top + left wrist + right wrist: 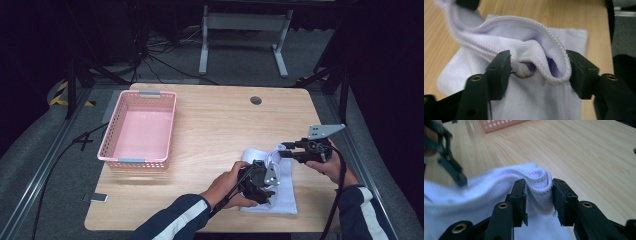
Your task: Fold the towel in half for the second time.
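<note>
From the high view we count one white cloth [280, 187], one pink basket [138, 129], two grippers and two hands. The cloth lies near the front right corner of the wooden table [220, 125], and the basket stands well apart from it on the left side. The left gripper [257, 185] rests on the cloth's left part, and the right gripper [292, 150] sits at the cloth's far edge, carrying a grey three-cornered plate.

The left gripper view gives what the high view cannot: a fold of the cloth [524, 100], with a ribbed hem, bunches up between the left gripper [539, 72] jaws. The jaws stand wide. The right one lies against the hem, while at the left one the fold seems only to brush the pad, so we take them as open around the fold, though the contact is hard to judge here.

The right gripper view shows a narrower fold of the cloth [474, 202] standing upright between the right gripper [539, 200] jaws, both pads pressed on it. That view also catches the left gripper, blurred, at upper left, and the basket [499, 125] at the top edge.
</note>
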Available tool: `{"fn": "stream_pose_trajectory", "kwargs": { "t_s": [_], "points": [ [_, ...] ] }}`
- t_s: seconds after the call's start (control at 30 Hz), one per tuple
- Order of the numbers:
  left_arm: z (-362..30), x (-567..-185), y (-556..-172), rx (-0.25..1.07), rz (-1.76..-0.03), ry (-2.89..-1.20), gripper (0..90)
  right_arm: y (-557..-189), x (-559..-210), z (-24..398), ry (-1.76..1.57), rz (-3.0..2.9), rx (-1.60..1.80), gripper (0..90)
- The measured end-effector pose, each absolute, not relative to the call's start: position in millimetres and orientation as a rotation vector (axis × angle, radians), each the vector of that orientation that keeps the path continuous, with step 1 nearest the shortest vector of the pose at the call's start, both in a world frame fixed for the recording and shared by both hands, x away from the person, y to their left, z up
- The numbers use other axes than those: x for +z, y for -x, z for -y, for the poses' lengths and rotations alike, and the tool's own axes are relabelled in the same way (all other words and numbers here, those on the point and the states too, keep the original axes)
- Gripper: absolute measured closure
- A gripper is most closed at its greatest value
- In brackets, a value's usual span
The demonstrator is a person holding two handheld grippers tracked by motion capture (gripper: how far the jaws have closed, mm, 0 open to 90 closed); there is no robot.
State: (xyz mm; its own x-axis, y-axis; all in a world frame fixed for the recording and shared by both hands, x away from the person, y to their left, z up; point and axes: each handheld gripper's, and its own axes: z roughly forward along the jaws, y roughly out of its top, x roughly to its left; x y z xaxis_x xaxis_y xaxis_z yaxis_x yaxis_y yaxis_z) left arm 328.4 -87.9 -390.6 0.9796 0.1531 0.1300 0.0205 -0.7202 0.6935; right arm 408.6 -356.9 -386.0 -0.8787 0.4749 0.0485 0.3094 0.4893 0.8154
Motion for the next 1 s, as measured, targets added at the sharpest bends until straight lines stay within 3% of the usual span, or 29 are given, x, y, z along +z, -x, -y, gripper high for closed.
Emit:
{"fn": "stream_pose_trajectory", "kwargs": {
  "t_s": [0.23,0.53,0.7,0.8,1.0],
  "points": [
    [43.6,-395.8,-319.5,0.146,-0.171,-2.311,33.2,-394.1,-396.2,396.2,-0.805,-2.508,1.268,52.8],
    [38.1,-438.4,-307.7,0.118,-0.196,-2.377,25.9,-367.8,-385.6,385.3,-0.836,-2.442,1.190,47.1],
    [37.4,-448.8,-299.6,0.147,-0.200,-2.379,27.5,-346.1,-388.3,354.3,-0.879,-2.479,1.142,55.2],
    [34.8,-449.0,-301.1,0.163,-0.196,-2.382,34.2,-329.0,-394.4,343.1,-0.842,-2.567,1.092,55.6],
    [32.3,-455.7,-303.6,0.179,-0.185,-2.409,45.9,-309.8,-411.8,341.4,-0.976,-2.617,1.045,45.5]
  ]
}}
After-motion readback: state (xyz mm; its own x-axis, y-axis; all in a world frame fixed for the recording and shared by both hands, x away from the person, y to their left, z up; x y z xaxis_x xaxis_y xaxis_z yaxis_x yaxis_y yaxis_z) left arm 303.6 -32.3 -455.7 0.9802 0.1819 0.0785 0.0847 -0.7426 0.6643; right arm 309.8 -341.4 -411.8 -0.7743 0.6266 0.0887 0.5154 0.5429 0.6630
